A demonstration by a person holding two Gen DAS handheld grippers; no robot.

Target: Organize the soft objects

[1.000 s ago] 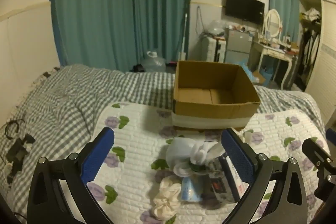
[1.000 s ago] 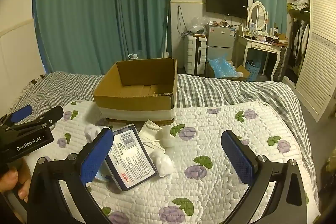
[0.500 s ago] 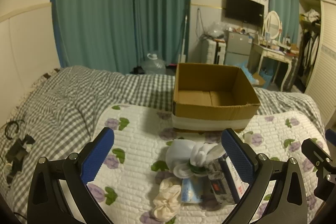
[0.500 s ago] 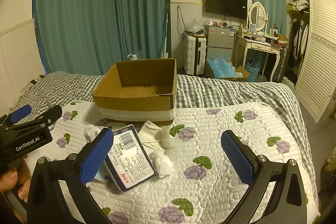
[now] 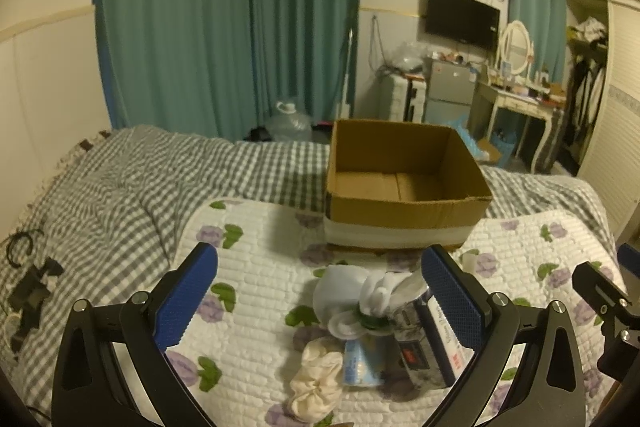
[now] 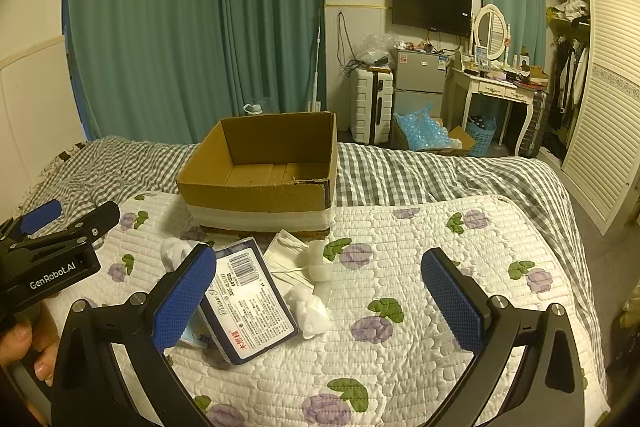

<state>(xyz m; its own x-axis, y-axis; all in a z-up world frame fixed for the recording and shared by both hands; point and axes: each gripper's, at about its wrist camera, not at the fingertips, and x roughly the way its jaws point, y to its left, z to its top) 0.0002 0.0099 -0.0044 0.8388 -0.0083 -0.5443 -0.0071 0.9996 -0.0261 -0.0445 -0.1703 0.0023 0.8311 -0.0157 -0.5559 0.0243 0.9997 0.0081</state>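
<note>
An open, empty cardboard box (image 5: 404,183) (image 6: 264,179) sits on the floral quilt (image 5: 256,267) (image 6: 440,267). In front of it lies a pile: white socks (image 5: 380,295), a cream scrunchie (image 5: 316,383), a tissue pack (image 6: 248,299) (image 5: 428,343), a face mask (image 6: 288,255), and white soft wads (image 6: 310,311). My left gripper (image 5: 320,299) is open and empty just above the pile. My right gripper (image 6: 320,301) is open and empty over the wads, right of the tissue pack.
The quilt lies on a grey checked bedspread (image 5: 132,187). Black items (image 5: 28,295) lie at the bed's left edge. Teal curtains, a fridge (image 6: 418,83), a dressing table (image 6: 496,91) and a wardrobe (image 6: 600,87) stand beyond the bed.
Both views have shifted very slightly; the grippers stay open and the pile has not moved.
</note>
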